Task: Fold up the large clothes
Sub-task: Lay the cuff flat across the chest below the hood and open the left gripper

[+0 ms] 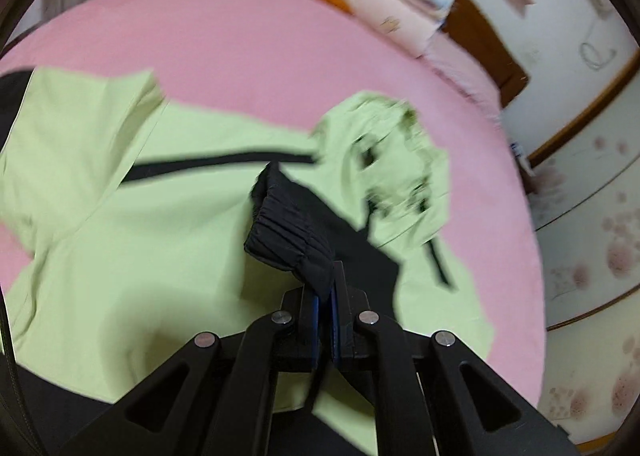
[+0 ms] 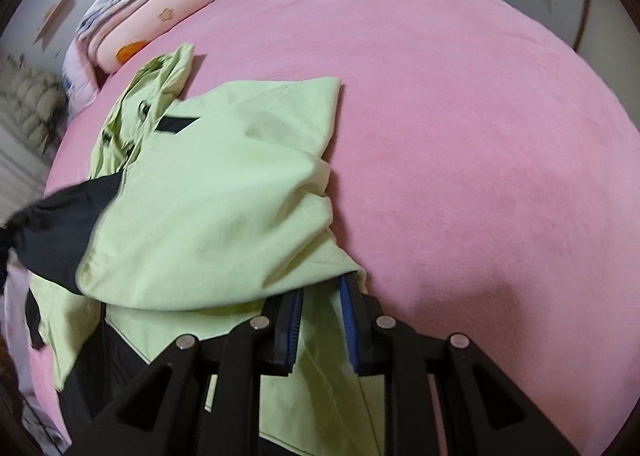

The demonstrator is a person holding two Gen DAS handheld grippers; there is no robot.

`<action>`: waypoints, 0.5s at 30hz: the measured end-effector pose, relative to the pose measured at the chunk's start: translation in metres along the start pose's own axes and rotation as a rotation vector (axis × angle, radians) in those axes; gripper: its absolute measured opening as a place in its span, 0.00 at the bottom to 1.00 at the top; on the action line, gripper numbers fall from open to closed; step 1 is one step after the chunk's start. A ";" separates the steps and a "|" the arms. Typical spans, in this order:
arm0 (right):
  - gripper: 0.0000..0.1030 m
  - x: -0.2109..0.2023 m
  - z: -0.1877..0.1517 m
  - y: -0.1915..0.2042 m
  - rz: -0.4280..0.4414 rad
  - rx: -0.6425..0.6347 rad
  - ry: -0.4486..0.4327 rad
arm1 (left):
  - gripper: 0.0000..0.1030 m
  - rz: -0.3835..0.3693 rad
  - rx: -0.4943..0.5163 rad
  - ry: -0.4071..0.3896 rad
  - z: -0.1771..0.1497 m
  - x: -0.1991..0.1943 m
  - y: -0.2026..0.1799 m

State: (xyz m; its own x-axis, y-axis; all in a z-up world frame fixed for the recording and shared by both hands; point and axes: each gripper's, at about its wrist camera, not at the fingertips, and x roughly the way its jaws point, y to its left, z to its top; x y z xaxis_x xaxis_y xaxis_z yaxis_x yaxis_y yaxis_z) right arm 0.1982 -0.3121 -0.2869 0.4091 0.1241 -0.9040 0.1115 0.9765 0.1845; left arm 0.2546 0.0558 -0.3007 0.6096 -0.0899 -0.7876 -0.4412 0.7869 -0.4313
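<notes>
A light green jacket (image 1: 120, 216) with black trim lies spread on the pink bed (image 1: 260, 36). Its crumpled hood (image 1: 392, 160) points toward the pillows. My left gripper (image 1: 326, 276) is shut on the black elastic cuff (image 1: 288, 232) of a sleeve, lifted above the jacket's body. In the right wrist view a folded part of the jacket (image 2: 220, 208) drapes over my right gripper (image 2: 322, 288). Green cloth is bunched between its blue pads and hides the fingertips. The black sleeve (image 2: 60, 224) stretches off to the left edge.
Stacked pink pillows and a patterned quilt (image 2: 140, 24) sit at the head of the bed. A brown headboard (image 1: 484, 40) and a flowered wall (image 1: 592, 236) lie beyond the bed's edge. Bare pink sheet (image 2: 460, 136) spreads to the right of the jacket.
</notes>
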 end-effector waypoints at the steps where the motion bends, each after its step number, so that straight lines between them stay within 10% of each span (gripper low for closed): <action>1: 0.18 0.000 -0.002 0.000 -0.007 -0.010 0.002 | 0.02 0.035 0.006 0.022 -0.005 0.007 0.007; 15: 0.18 -0.002 -0.009 0.001 -0.093 -0.205 -0.028 | 0.03 0.054 -0.001 0.081 -0.010 0.020 0.024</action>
State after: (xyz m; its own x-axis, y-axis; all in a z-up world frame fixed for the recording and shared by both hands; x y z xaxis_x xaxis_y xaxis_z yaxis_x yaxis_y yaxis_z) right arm 0.1894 -0.3102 -0.2879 0.4308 0.0295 -0.9019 -0.0350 0.9993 0.0159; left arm 0.2496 0.0670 -0.3309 0.5298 -0.0962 -0.8426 -0.4724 0.7916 -0.3875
